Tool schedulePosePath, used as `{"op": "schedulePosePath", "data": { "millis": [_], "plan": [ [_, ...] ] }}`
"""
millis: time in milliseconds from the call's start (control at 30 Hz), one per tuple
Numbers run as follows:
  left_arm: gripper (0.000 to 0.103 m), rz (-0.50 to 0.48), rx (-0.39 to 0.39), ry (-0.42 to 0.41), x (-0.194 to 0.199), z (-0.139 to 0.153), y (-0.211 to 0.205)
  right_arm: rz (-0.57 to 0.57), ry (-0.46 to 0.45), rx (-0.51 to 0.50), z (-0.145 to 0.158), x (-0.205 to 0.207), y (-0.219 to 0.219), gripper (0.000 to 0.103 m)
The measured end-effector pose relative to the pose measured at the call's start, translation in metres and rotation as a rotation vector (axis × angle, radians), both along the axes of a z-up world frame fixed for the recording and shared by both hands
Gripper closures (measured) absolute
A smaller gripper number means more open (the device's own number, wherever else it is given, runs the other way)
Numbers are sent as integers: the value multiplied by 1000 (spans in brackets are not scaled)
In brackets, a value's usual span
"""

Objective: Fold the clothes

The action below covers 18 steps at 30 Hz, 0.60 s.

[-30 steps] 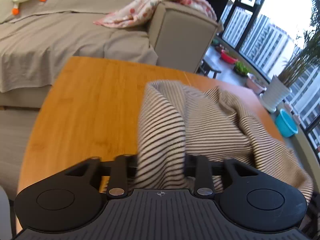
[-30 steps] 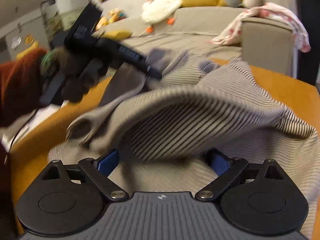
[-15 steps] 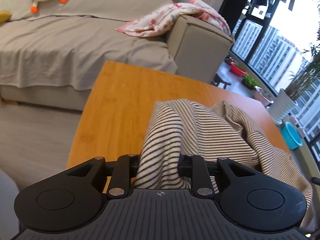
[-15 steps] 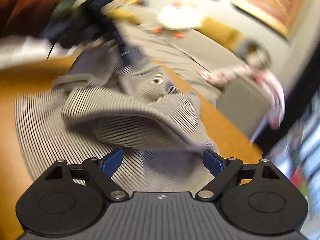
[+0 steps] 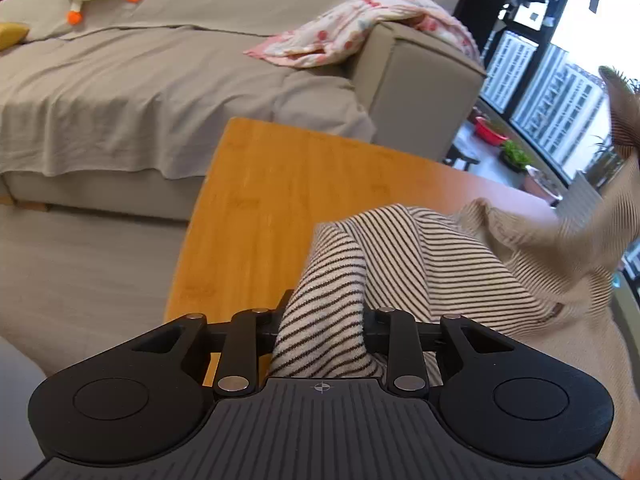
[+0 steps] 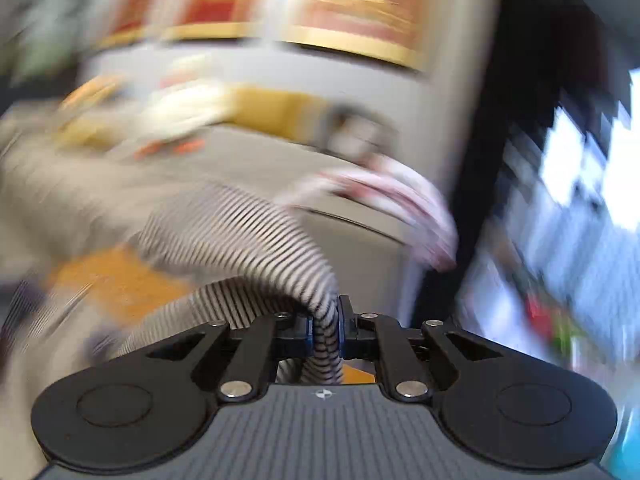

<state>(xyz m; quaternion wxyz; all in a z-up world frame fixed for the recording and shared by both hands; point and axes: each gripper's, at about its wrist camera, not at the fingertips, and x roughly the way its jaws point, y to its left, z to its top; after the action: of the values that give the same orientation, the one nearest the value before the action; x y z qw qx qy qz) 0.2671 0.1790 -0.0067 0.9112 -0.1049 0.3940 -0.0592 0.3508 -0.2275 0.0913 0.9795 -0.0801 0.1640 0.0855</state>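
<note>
My left gripper point(image 5: 322, 320) is clamped on a thick fold of the striped sweater point(image 5: 432, 264), which spreads from lower centre toward the right edge of the frame, over the wooden table point(image 5: 280, 200). My right gripper point(image 6: 323, 330) is pinched tight on another bunch of the sweater point(image 6: 240, 236) at lower centre; that view is badly blurred. The grey sofa point(image 5: 140, 80) fills my upper left

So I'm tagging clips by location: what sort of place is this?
Probably a home living room: a grey fabric-covered sofa, an orange wooden table bearing the striped beige knit garment, and tall windows facing apartment towers.
</note>
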Motion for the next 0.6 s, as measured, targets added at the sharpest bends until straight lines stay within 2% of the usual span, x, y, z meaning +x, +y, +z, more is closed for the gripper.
{"op": "schedulePosePath", "data": {
  "millis": [67,233,367,533,600],
  "plan": [
    [75,10,13,4,2,-2,3,-100,70,65,-16,22,-25,94],
    [76,35,37,8,5,-4,11,-238,229,49,-77,56,-47,94],
    [76,49,69,-10,0,4,12,-330,325,124,-104,76,-75,94],
    [75,92,118,-27,-4,14,19,-383,426,223,-137,68,-109,94],
    [75,87,130,-70,-9,26,17,-386,433,236,-140,63,-114,94]
  ]
}}
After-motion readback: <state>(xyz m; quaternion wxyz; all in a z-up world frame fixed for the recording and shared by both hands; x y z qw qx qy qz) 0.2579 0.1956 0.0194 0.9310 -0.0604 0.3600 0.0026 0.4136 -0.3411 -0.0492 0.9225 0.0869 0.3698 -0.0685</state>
